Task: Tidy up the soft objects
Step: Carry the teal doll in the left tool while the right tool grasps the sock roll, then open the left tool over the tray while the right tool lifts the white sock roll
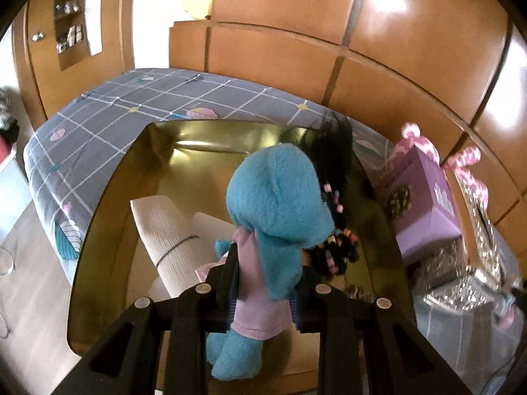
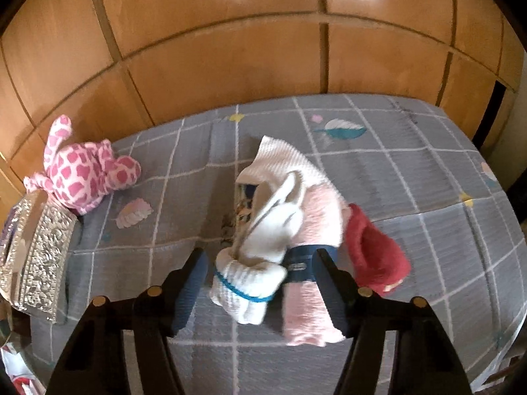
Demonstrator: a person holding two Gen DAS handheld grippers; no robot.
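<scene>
My left gripper (image 1: 265, 273) is shut on a blue plush toy (image 1: 280, 204) in a pink shirt and holds it over a gold box (image 1: 108, 197) on the bed. Folded white cloths (image 1: 164, 230) and a dark-haired doll with beads (image 1: 336, 237) lie in the box. My right gripper (image 2: 260, 270) is open above a pile on the bed: a rolled white sock with a blue band (image 2: 247, 286), a white cloth (image 2: 280, 161), a pink towel (image 2: 316, 296) and a red item (image 2: 372, 253). A pink spotted plush (image 2: 82, 171) lies at the left.
The bed has a grey checked sheet (image 2: 411, 171) and a wooden panelled headboard (image 2: 230, 59) behind it. A purple gift box (image 1: 425, 204) and a silver glittery box (image 2: 36, 263) stand beside the gold box. A wooden wardrobe (image 1: 33, 49) stands at the far left.
</scene>
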